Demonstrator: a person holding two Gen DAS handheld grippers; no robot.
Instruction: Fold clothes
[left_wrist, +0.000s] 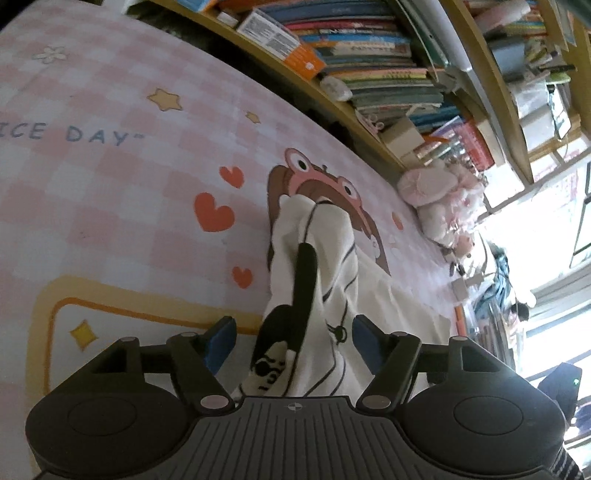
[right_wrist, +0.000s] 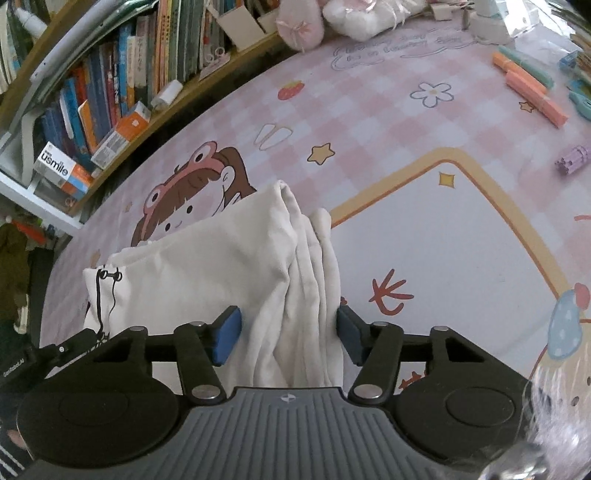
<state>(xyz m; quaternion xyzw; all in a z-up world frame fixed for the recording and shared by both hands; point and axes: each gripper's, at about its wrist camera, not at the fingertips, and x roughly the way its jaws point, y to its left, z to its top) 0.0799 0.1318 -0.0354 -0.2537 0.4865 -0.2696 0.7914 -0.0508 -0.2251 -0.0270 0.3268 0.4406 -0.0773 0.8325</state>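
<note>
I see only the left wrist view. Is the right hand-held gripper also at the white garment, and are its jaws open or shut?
Observer: It is at the garment. The right hand-held gripper is open, with a bunched fold of the white garment between its jaws.
Operator: Does anything lie on the mat on that side which could get in the way?
Observer: Orange pens lie at the far edge of the pink mat, well apart from the cloth.
</note>
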